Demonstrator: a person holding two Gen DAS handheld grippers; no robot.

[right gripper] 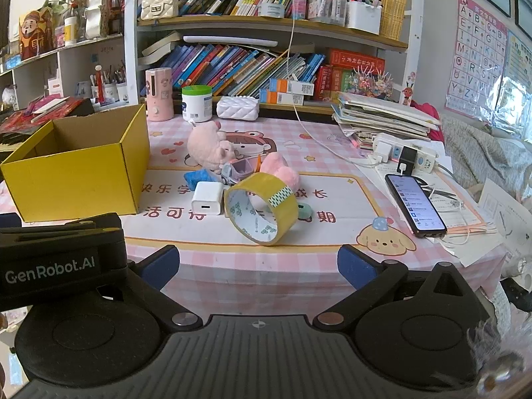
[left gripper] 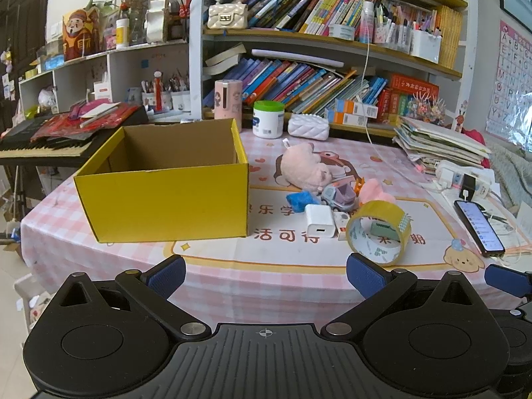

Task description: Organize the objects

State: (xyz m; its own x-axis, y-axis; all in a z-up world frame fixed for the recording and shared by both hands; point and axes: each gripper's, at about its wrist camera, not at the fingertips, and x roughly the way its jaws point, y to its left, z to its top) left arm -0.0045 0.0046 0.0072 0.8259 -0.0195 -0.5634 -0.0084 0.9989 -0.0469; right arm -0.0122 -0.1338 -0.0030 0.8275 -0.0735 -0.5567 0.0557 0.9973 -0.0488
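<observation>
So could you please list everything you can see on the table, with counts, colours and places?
Box: 1, yellow, open, table left.
Tape roll: 1, yellow, front of pile.
Charger: 1, white, left of tape.
Plush toys: 2, pink, behind pile.
Toy car: 1, grey-purple, pile middle.
Blue object: 1, beside car.
Phone: 1, dark, screen lit, right.
Jar: 1, white, green lid, back.
Left hand-held gripper: 1, black, blue pads, open.
Right hand-held gripper: 1, same, open.

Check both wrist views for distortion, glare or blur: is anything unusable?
Left wrist: strong fisheye bowing of the bookshelf, dark corners, the yellow box and tape roll sharp. Right wrist: the same bowing, window glare washing out the right edge, the phone screen bright but its text unreadable, a blurry smear at bottom right. Both usable.
</observation>
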